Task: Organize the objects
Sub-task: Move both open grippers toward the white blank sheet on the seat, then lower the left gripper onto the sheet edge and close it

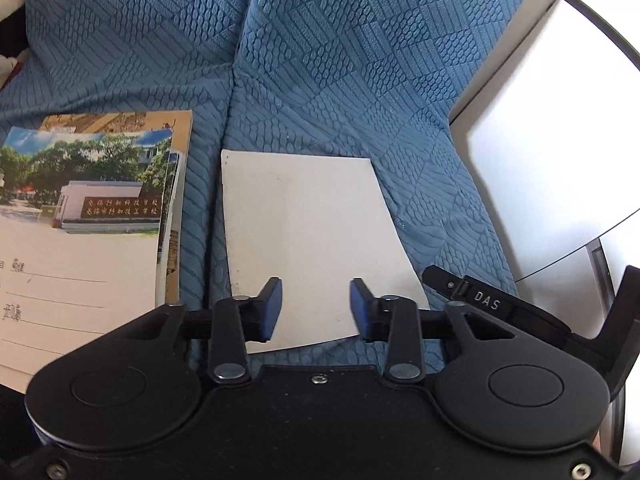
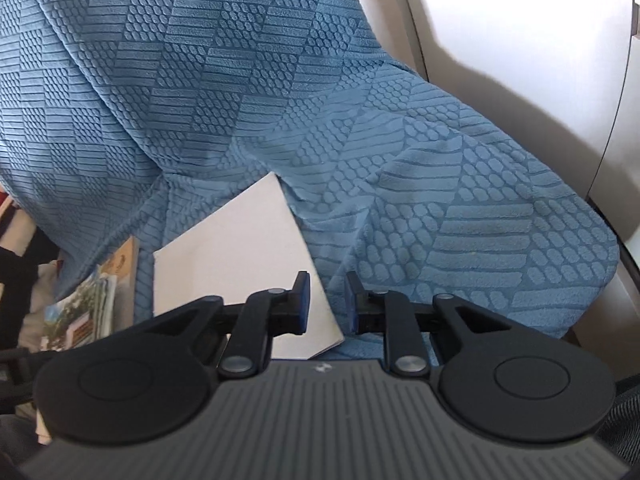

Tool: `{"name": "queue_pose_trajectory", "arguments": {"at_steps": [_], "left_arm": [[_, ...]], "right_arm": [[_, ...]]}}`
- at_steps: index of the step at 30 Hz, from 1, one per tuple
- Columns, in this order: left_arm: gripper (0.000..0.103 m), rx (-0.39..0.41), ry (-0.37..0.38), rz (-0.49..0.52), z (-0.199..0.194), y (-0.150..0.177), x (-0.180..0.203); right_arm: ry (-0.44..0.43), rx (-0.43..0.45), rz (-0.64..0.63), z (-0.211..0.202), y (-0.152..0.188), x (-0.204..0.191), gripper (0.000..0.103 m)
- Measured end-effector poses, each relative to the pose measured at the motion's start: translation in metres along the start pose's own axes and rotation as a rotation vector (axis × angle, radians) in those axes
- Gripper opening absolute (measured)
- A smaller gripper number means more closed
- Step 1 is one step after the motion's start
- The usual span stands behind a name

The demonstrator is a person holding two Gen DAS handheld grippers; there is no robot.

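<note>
A plain white paper booklet [image 1: 312, 240] lies flat on a blue sofa cover with a bumpy pattern [image 1: 340, 80]. It sits on the seat, just in front of the dip where the seat meets the back.

The left claw [image 1: 316, 308] hangs over the near edge of the white booklet. Its two blue pads [image 1: 272, 308] stand a little way apart, with the white cover showing in the gap. I cannot tell if the pads touch the booklet.

The right claw [image 2: 326, 304] hangs over the right side edge of the same white booklet [image 2: 240, 248]. Its pads are close together, with a thin gap left. The left pad is over the paper and the right pad is over the blue cloth. Nothing is pinched between them.

To the left of the white booklet lies a small pile of booklets [image 1: 100, 216]. The top one has a photo of trees and a building, with lines for writing under it. It is close to the white booklet but does not touch it.
</note>
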State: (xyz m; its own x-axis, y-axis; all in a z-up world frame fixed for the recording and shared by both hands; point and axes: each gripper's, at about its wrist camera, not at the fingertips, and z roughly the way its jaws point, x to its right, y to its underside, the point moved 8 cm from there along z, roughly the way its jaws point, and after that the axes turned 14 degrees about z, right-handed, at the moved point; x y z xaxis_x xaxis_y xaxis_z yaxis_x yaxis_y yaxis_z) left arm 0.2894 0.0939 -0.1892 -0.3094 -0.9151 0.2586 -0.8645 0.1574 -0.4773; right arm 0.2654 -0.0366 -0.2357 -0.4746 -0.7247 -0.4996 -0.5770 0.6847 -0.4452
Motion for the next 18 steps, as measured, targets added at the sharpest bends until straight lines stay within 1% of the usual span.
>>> {"name": "queue_pose_trajectory", "arguments": {"at_steps": [1,4,7,9,11,16,18], "left_arm": [[0.028,-0.007,0.001,-0.013,0.003,0.001,-0.002],[0.028,-0.012,-0.024,-0.040,0.009,0.006,-0.011],[0.030,-0.043,-0.058,-0.058,0.016,0.009,-0.019],[0.030,-0.062,-0.077,-0.047,0.020,0.011,-0.022],[0.033,-0.075,-0.074,-0.041,0.024,0.014,-0.021],[0.032,-0.142,-0.063,-0.092,0.041,0.026,-0.027],[0.032,-0.155,-0.064,-0.101,0.045,0.030,-0.029]], "right_arm": [[0.006,-0.004,-0.001,0.002,0.000,0.001,0.021],[0.023,-0.017,-0.010,0.006,0.002,0.001,0.021],[0.034,-0.020,-0.019,0.009,0.003,0.000,0.021],[0.038,-0.018,-0.019,0.011,0.003,0.001,0.020],[0.037,-0.013,-0.022,0.011,0.004,0.000,0.020],[0.024,-0.013,-0.002,0.010,0.003,0.002,0.019],[0.017,-0.016,0.013,0.009,0.002,0.004,0.018]]}}
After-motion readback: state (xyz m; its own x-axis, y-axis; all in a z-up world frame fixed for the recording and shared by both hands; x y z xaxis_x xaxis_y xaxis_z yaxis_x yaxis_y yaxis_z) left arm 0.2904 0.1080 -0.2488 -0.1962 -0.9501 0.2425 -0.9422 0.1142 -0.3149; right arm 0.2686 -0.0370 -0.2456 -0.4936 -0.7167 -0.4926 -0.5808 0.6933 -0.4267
